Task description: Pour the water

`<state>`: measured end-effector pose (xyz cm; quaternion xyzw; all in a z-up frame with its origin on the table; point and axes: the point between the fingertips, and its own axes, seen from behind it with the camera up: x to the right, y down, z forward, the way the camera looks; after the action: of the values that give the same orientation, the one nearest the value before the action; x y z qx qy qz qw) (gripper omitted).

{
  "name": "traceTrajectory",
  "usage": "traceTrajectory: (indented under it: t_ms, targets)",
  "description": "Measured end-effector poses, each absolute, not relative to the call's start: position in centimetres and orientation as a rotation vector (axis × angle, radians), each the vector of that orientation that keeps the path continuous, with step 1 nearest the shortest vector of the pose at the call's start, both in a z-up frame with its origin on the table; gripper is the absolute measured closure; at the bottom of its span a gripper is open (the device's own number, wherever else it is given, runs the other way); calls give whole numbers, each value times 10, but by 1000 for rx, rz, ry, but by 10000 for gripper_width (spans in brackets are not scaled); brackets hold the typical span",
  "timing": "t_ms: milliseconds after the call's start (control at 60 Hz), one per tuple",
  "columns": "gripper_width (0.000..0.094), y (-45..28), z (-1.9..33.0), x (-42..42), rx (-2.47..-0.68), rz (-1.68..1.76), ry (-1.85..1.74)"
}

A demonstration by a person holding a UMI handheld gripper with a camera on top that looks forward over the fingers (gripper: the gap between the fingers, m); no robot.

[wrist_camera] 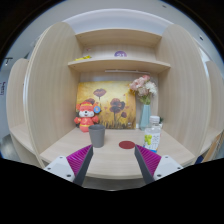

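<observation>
A grey cup (97, 135) stands on the wooden desk (110, 158), just ahead of my left finger. A clear water bottle with a white label (153, 134) stands to the right, beyond my right finger. A dark red coaster (127, 145) lies on the desk between them. My gripper (111, 165) is open and empty, its purple pads (80, 158) spread wide over the desk's front part.
An orange fox toy (86, 115) sits behind the cup. A vase of flowers (144, 100) stands at the back right before a flower picture (113, 103). A shelf (118, 62) runs above. Wooden side walls close in the desk.
</observation>
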<state>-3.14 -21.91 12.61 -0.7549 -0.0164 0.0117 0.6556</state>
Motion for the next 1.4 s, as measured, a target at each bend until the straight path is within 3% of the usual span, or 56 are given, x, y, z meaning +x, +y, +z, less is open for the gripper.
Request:
traceTrajectory:
  t_ms: [350, 833, 933, 1083, 1333, 1400]
  targets:
    - [72, -189, 77, 93, -1725, -125, 109]
    - [86, -80, 81, 132, -1704, -148, 104]
    - [141, -64, 76, 132, -1710, -137, 107]
    - [361, -54, 80, 137, -1680, -124, 117]
    - [538, -56, 79, 139, -1653, -167, 113]
    - [538, -56, 79, 139, -1656, -176, 104]
